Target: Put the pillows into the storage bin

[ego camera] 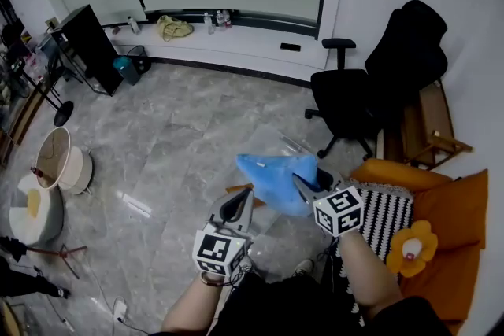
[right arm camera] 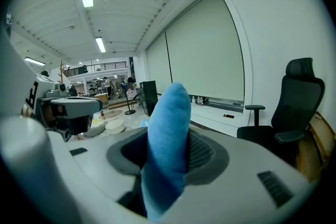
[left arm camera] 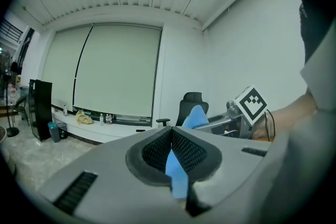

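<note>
- left gripper (left arm camera: 171, 140): jaws are pressed fully together on a thin edge of the blue pillow (ego camera: 277, 179); the fabric is pinched between the mesh pads, with a small tail hanging below.
- right gripper (right arm camera: 169, 147): jaws are held partway apart and clamped on a thick rolled fold of the same pillow, which fills the gap and sticks up past the tips.
- the pillow is held in the air between the two grippers, in front of the person and over the grey floor (ego camera: 181, 134); nothing below it is touched.
- just to the person's right more pillows are piled: orange cushions (ego camera: 453, 208), a black-and-white striped pillow (ego camera: 390, 215) and a yellow flower-shaped pillow (ego camera: 413, 244); none of them is gripped.
- a black office chair (ego camera: 370, 90) is seen beyond the pile; round pale baskets (ego camera: 61, 161) stand at the far left, well apart from the grippers.
- storage bin: it cannot be picked out with certainty; a faint clear shape is seen on the floor beyond the blue pillow, too vague to name.
- progress, as judged: early. one pillow is lifted and gripped at two places but not yet put away, and no pillow is seen inside any container.
- left to do, as judged: the blue pillow is to be carried to the bin and let go, then the orange, striped and flower pillows are to be fetched.
</note>
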